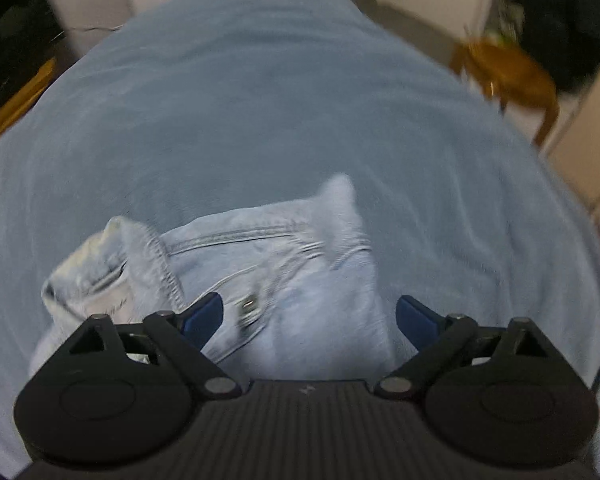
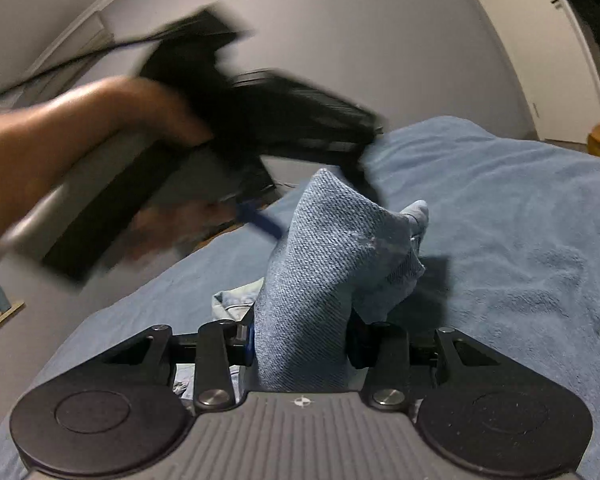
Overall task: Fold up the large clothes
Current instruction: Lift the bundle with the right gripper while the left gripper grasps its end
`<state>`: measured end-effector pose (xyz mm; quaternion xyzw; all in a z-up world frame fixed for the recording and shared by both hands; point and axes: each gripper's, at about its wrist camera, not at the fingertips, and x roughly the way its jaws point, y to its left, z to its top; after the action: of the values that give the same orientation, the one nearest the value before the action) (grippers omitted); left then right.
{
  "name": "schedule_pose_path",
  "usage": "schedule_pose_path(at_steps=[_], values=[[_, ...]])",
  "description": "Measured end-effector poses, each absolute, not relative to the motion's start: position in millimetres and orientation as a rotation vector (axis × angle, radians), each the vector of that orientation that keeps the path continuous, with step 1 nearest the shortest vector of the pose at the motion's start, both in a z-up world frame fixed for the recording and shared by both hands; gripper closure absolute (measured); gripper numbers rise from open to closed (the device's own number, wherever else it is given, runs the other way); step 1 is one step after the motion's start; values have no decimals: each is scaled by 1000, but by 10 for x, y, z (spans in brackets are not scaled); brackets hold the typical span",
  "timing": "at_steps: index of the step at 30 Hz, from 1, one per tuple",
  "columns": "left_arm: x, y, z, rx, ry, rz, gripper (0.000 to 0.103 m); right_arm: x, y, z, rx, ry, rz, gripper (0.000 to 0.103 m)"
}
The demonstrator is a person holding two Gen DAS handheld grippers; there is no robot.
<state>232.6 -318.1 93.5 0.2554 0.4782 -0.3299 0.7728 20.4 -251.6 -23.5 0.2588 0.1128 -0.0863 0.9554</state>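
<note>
A blue blanket covers a bed and fills most of both views. On it lies a pale denim garment, crumpled, with seams and a metal button showing. Beyond the bed stand a grey wall, a white door and a small wooden stool.

The left gripper points steeply down above the denim, its blue-padded jaws wide apart and empty. From the right wrist it appears as a blurred black shape held by a bare arm.

The right gripper points almost level, its jaws clamped on a fold of the denim that rises up between them
</note>
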Motion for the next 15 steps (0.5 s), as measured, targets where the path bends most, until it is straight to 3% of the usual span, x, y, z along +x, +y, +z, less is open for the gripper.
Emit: schedule_pose_path(at_steps=[2,7,11,13,15], values=[[2282,-3372,850,653,1052,-701,12,210,-2521,-250,514,228,-165,60],[2190,-3736,508,954,1036,-589,30,228,-2526,-311,488,222,-139,60],[2194,-3796,417,1020,1047,-568,40,242,-2550,-355,476,219,-118,60],[2204,-3783,447,1057,1006,-560,66,250,-2548,-356,462,214,-97,60],[2241,-3686,517,1017,995,-583,74,257,-2561,-363,455,208,-76,60]])
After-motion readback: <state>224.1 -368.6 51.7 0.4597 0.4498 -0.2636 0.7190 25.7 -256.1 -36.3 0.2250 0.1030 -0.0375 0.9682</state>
